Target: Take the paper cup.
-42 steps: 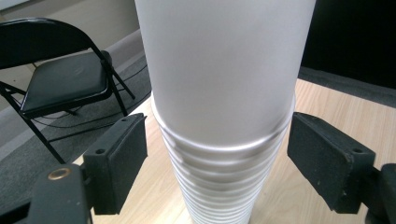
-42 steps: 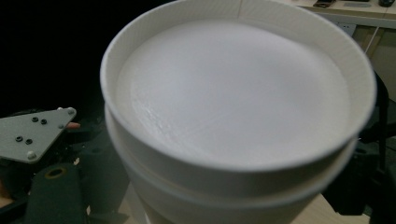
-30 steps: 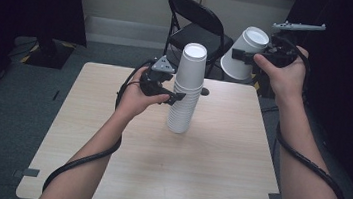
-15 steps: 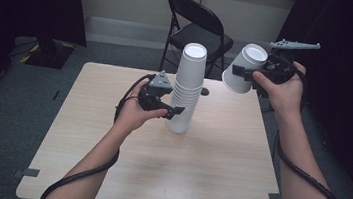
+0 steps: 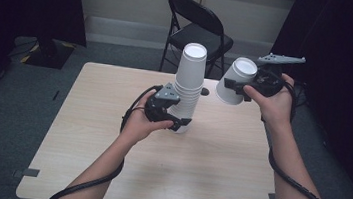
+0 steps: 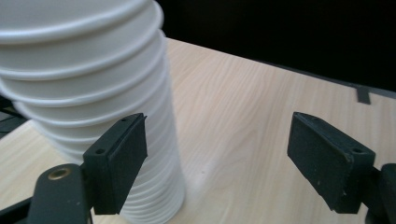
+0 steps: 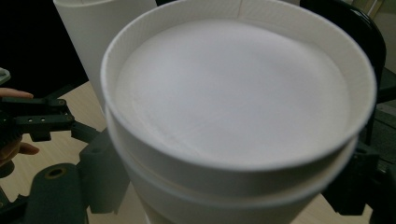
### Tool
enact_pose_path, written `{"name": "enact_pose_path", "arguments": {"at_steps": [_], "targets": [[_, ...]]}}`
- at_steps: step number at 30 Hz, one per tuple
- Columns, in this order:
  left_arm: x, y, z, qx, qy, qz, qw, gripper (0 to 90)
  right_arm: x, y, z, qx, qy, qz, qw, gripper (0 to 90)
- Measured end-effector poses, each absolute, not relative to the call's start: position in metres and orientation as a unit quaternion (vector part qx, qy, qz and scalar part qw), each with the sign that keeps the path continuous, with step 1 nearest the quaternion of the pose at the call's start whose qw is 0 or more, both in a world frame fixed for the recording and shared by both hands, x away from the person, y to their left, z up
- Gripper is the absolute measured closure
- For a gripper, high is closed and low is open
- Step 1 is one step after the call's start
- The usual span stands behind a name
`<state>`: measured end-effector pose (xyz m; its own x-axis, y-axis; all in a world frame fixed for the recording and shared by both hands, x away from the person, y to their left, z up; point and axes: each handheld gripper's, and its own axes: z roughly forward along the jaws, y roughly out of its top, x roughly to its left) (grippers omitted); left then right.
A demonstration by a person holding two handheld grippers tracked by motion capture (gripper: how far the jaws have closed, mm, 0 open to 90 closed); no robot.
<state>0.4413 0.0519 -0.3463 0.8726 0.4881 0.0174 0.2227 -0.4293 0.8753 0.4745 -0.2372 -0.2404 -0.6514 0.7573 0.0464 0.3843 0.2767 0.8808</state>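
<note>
A tall stack of white paper cups (image 5: 189, 83) stands upside down at the middle of the light wooden table (image 5: 107, 162). My left gripper (image 5: 178, 123) is low at the stack's base, open. In the left gripper view the stack (image 6: 107, 93) rises just behind the left jaw, and bare tabletop shows between the jaws of my left gripper (image 6: 217, 158). My right gripper (image 5: 236, 88) hangs in the air right of the stack, shut on a white paper cup (image 5: 234, 81) that is tilted, its base facing the camera. In the right gripper view the cup (image 7: 233, 107) sits between both jaws.
A black folding chair (image 5: 198, 26) stands behind the table's far edge. Dark curtains hang at both sides. Black cables trail from the grippers along both forearms. Bare tabletop lies in front of the stack, toward the near edge.
My right gripper has brought the cup down and slightly left, closer to the stack's top. My left gripper has dropped from the stack's middle to its base.
</note>
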Motion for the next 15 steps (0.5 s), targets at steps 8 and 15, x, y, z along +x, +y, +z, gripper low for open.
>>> {"name": "enact_pose_path", "arguments": {"at_steps": [8, 15], "targets": [[0.437, 0.035, -0.355, 0.835, 0.209, 0.12, 0.495, 19.6, 0.468, -0.235, -0.251, 0.362, 0.779, 0.474, 0.192, 17.5], [0.435, 0.018, -0.36, 0.834, 0.203, 0.109, 0.501, 19.4, 0.464, -0.236, -0.259, 0.362, 0.779, 0.478, 0.182, 17.5]]}}
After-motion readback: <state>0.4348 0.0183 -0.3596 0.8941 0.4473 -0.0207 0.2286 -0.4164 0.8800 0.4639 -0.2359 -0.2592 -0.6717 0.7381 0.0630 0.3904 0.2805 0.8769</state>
